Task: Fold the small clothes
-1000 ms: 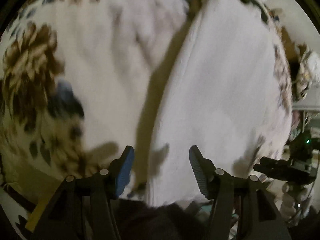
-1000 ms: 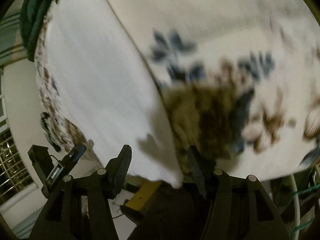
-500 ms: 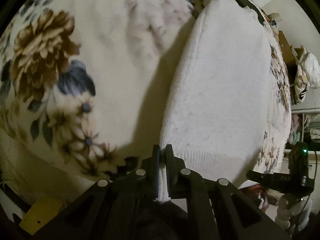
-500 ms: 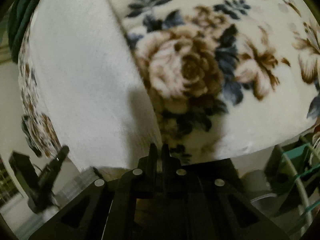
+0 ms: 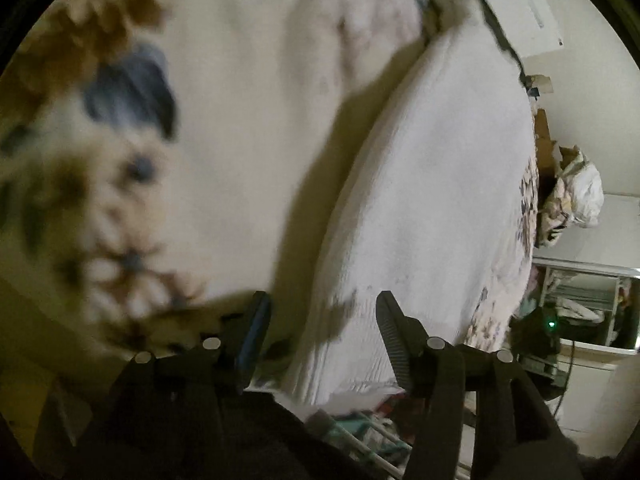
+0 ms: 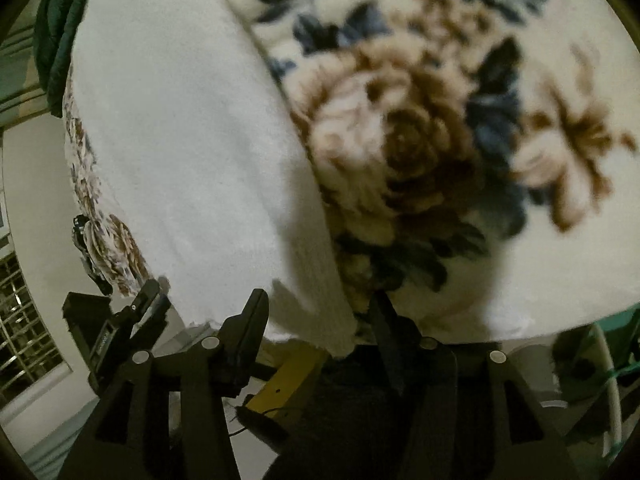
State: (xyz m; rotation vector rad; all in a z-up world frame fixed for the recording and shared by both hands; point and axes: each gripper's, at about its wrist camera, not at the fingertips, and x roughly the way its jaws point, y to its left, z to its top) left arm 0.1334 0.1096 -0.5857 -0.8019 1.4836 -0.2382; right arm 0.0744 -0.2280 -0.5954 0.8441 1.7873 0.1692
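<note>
- left gripper (image 5: 320,332): jaws opening, about half spread, nothing pinched. White knit garment (image 5: 432,216) runs ahead, its near left hem corner between the fingers but untouched.
- right gripper (image 6: 316,330): jaws opening too, holding nothing. Garment's right hem corner (image 6: 320,320) sits in the gap (pads look clear).
- One gripper per corner: likely lets the near edge settle flat on the floral blanket (image 6: 460,140), which lies under and outboard of both.

No readable text

No words, labels, brands or numbers can be read; both views are blurred and dim.
</note>
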